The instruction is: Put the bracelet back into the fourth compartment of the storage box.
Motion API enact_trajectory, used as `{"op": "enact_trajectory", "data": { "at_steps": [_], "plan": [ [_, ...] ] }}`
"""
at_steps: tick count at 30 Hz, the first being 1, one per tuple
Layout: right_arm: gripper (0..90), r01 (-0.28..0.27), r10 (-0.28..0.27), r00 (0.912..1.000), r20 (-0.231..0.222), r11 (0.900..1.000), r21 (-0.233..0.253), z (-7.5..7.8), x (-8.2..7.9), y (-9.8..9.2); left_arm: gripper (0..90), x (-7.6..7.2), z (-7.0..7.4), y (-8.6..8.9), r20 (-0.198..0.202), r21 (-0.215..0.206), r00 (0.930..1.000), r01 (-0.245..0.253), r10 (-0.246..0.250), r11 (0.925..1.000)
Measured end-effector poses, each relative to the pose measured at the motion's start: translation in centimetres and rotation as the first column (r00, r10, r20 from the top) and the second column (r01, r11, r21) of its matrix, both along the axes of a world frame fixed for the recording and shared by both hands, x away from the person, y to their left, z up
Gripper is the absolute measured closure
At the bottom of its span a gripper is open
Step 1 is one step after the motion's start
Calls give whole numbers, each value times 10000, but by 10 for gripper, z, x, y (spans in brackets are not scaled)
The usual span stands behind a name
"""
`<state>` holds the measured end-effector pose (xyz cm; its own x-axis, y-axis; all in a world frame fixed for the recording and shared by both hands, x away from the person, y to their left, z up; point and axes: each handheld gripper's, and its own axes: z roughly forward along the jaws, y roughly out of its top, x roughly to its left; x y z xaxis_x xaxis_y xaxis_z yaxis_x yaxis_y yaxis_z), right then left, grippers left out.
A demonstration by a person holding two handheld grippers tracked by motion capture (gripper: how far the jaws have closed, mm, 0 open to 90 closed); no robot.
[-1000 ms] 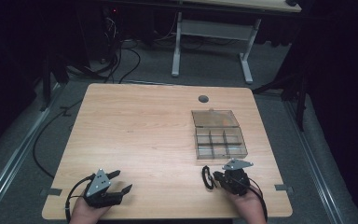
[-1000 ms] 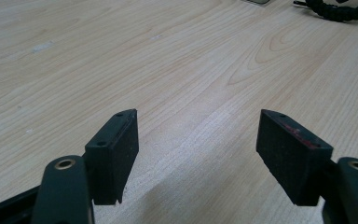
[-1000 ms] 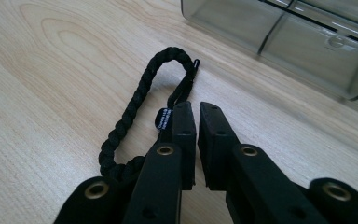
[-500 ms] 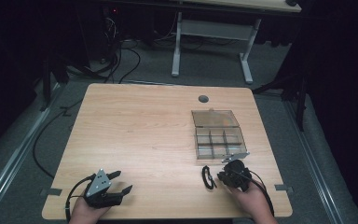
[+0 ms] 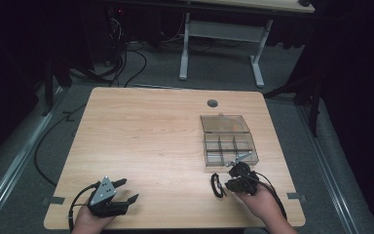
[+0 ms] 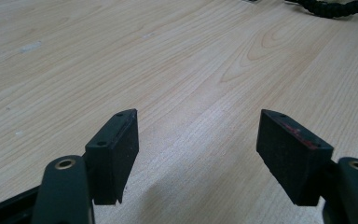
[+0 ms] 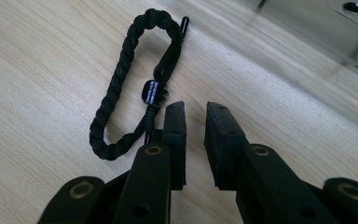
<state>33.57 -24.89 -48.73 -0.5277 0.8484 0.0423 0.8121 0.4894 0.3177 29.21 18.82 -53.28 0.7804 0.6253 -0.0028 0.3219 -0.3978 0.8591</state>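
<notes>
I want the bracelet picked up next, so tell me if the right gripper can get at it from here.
Probably yes. The black braided bracelet lies flat on the bare table just beside the right gripper, nothing between them. Its jaws stand nearly closed, so they would need to open first.

The right gripper (image 5: 232,179) is not where it was one second ago: in the high view it moves a little up the table, toward 12 o'clock, and comes closer to the near edge of the clear compartment box (image 5: 228,141). It also turns, so its jaws now point to about 9 o'clock, at the black braided bracelet (image 5: 216,185) (before, they pointed more up the table). In the right gripper view the jaws stand with only a narrow gap between them, just beside the bracelet's clasp end.
</notes>
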Motion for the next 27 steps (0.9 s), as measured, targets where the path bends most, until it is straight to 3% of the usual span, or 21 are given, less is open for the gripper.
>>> {"op": "enact_trajectory", "data": {
  "at_steps": [8,18,27],
  "plan": [
    [756,-162,140,9975,-699,9994,-315,2,7,6,302,0,0,0,20,-19,10000,12,-12,10000],
    [721,-486,378,9882,-1485,9964,-701,8,18,14,302,0,0,0,7,-33,10000,-1,1,10000],
    [663,-775,644,9834,-1697,9944,-719,18,21,25,302,0,0,0,-8,-7,10000,19,-19,10000]
  ]
}}
